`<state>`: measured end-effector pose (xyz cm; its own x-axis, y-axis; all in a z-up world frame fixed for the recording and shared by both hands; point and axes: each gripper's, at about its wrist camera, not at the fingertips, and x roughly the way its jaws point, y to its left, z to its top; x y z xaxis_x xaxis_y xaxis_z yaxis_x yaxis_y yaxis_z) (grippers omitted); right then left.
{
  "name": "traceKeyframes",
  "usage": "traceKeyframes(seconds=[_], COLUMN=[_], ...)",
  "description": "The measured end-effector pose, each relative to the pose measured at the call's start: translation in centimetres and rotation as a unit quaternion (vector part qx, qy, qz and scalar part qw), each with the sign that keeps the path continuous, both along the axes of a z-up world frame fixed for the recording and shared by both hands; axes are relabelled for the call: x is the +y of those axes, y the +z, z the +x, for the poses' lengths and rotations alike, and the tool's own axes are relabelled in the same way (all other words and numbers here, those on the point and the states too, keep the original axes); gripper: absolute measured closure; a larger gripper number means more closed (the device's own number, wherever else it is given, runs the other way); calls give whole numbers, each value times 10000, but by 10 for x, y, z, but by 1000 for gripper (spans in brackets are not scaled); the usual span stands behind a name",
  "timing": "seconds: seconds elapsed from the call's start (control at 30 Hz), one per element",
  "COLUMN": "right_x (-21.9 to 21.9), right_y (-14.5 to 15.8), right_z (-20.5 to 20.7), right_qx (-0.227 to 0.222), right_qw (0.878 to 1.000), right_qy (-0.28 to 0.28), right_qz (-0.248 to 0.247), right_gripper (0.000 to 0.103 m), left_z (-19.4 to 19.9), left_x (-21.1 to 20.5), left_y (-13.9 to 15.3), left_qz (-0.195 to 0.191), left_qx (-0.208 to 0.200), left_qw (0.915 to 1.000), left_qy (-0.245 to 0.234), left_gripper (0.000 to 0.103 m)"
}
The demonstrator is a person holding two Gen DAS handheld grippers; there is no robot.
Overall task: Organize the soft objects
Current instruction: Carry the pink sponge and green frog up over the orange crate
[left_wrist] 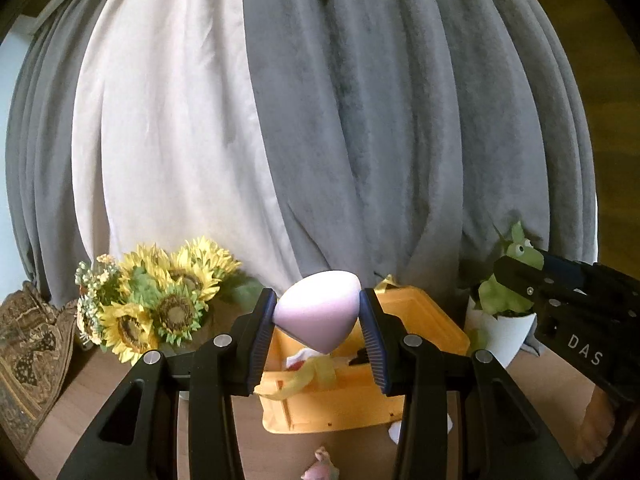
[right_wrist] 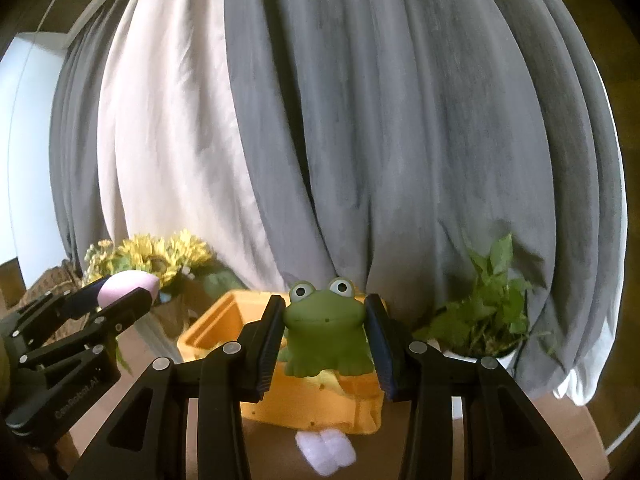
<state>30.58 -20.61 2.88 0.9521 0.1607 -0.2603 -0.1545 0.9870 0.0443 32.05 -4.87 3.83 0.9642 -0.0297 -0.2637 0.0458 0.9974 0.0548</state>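
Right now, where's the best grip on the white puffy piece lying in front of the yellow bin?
Probably across the middle crease of the white puffy piece, from straight above: it lies flat on the table beside the yellow bin, so no side face shows. Both hand-held grippers are full.

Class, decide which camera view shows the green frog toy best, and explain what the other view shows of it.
The right wrist view: the green frog toy faces the camera, whole, gripped by the right gripper above the orange box. The left wrist view shows only its eyes and part of its head behind the gripper's fingers, at the frame's right edge.
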Motion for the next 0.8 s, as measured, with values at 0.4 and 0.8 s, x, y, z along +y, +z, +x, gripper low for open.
traceKeyframes(seconds=[0.4, 0.8], right_x=[2, 10], right_y=[3, -6], right_z=[36, 83], right_qx=[53, 261], right_qw=[10000, 9996], right_qy=[61, 85], right_qz=[55, -24], right_gripper=[61, 61], left_z=[39, 90], left_x=[6, 14], left_y=[-1, -14], left_qz=[11, 87], left_qx=[135, 443], left_qw=[9999, 9990], left_qy=[23, 72], left_gripper=[61, 61])
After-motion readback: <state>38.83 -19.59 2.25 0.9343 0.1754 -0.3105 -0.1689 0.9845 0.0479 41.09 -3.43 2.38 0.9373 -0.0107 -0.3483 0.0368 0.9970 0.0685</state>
